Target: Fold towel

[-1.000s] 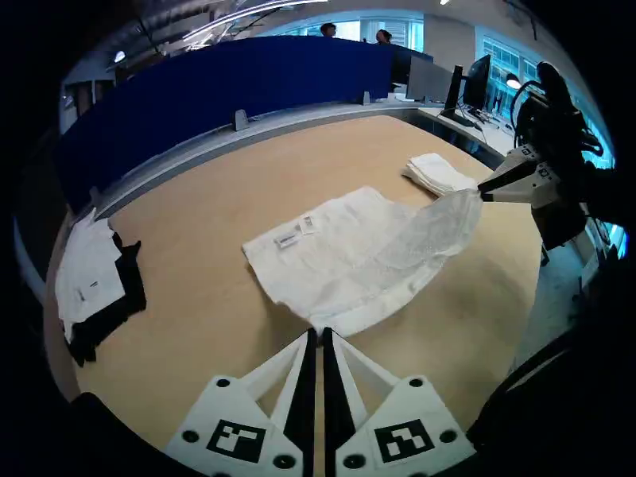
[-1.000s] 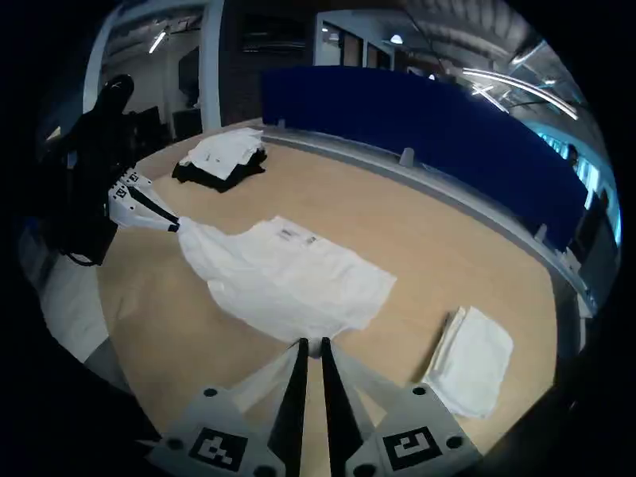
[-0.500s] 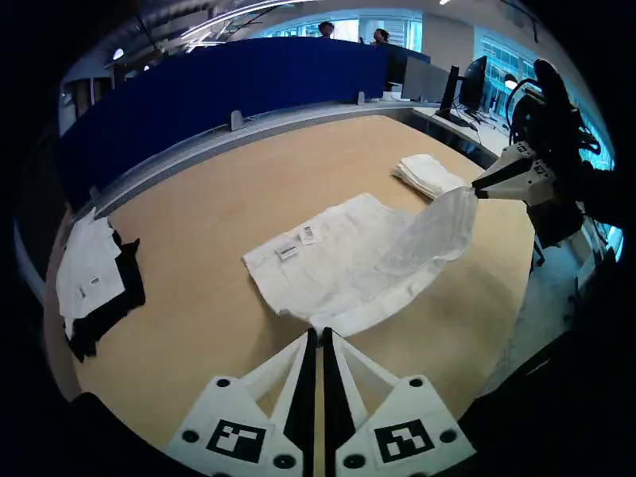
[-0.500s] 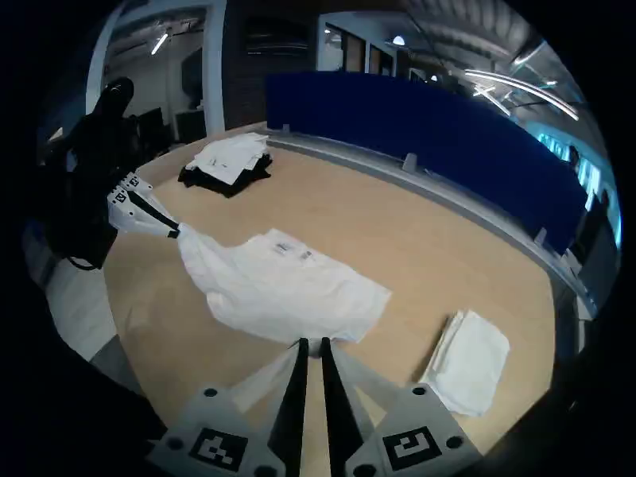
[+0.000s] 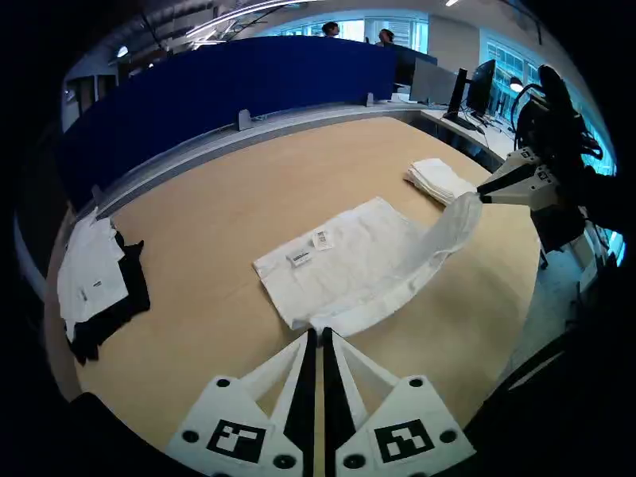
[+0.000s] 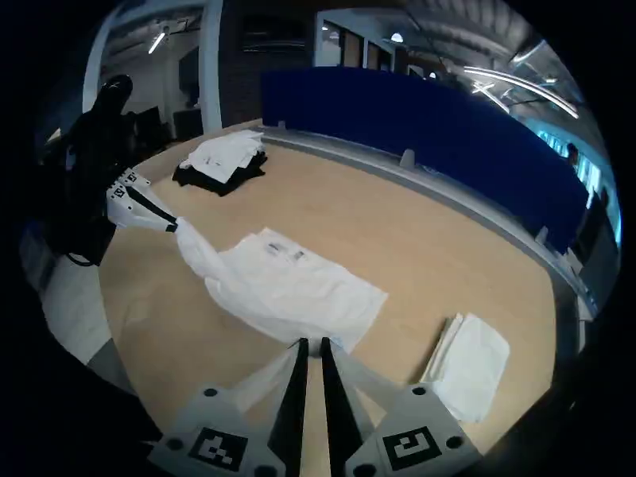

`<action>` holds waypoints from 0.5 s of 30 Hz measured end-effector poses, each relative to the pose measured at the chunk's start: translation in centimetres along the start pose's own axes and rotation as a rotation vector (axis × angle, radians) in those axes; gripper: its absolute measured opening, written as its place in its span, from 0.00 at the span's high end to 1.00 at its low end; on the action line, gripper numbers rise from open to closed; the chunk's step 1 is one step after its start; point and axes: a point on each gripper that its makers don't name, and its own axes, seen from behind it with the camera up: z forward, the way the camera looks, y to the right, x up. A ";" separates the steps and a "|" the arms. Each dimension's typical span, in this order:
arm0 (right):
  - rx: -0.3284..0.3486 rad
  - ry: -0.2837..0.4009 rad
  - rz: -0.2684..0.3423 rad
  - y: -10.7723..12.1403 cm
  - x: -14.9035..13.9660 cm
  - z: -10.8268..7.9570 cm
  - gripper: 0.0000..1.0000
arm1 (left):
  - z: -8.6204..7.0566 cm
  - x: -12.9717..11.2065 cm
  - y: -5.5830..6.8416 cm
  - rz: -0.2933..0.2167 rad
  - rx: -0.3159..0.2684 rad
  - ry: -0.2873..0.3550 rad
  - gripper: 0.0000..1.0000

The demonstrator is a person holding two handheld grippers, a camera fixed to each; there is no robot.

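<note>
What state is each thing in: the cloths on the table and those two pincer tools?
towel: lying unfolded, one edge lifted by both corners.
left gripper: jaws shut on a towel corner.
right gripper: jaws shut on the other corner.
small towel: folded, lying flat.
clothes pile: heaped, white over black.

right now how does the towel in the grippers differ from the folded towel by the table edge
The held towel lies spread wide with one edge lifted; the folded towel is a compact stack. The held towel is pinched by the left gripper and right gripper; the folded towel sits untouched. Both are white and on the table.
</note>
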 end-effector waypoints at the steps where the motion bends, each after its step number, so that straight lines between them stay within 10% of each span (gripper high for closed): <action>1: -0.002 -0.002 0.001 0.3 0.1 0.2 0.88 | 0.1 0.2 -0.2 -0.002 0.001 0.001 0.94; 15: -0.036 -0.033 0.017 4.1 0.6 4.6 0.88 | 4.6 2.0 -2.3 -0.035 0.004 -0.020 0.94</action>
